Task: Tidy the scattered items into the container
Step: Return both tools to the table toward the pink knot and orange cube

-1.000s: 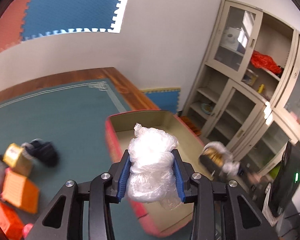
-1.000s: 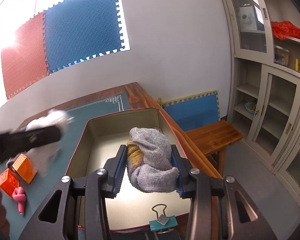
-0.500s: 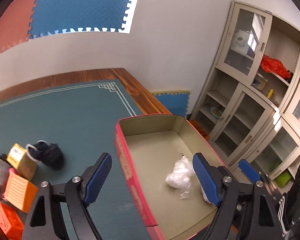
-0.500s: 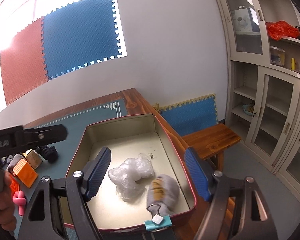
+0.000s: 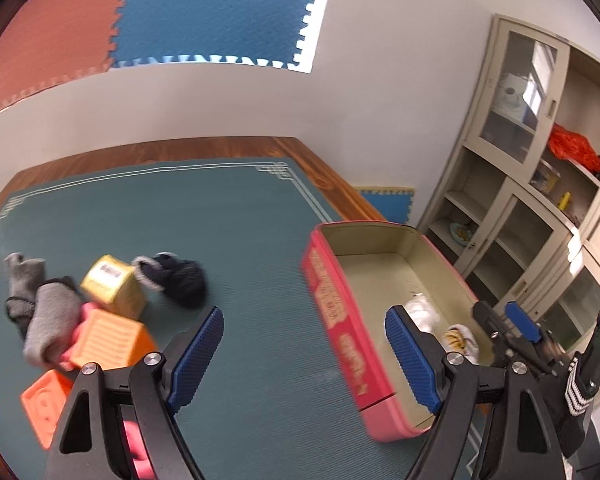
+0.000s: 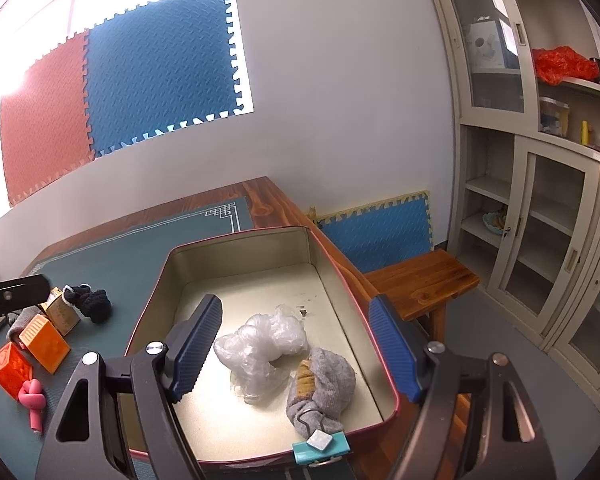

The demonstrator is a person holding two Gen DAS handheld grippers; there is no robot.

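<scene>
A pink tin [image 5: 342, 332] with a cream inside stands at the mat's right end. In it lie a crumpled clear plastic bag [image 6: 260, 348], a rolled grey sock [image 6: 322, 380] and a teal binder clip [image 6: 320, 446] at the near wall. My right gripper [image 6: 296, 344] hangs open above the tin with nothing between its fingers. My left gripper [image 5: 304, 352] is open and empty over the mat, straddling the tin's left wall. On the mat to the left lie a dark sock [image 5: 176, 276], a yellow box [image 5: 112, 284], two orange blocks [image 5: 108, 344], a grey sock [image 5: 48, 320] and a pink knot [image 6: 32, 400].
The green mat [image 5: 180, 208] covers a wooden table [image 6: 268, 200] that ends just right of the tin. A wooden bench [image 6: 420, 280] and beige cabinets [image 6: 540, 240] stand beyond that edge. The right gripper [image 5: 516, 328] shows at the tin's far side in the left wrist view.
A second ago each gripper was shut, the left on the plastic bag, the right on the grey sock. Both opened and the items dropped into the tin. The left gripper has since swung left.
</scene>
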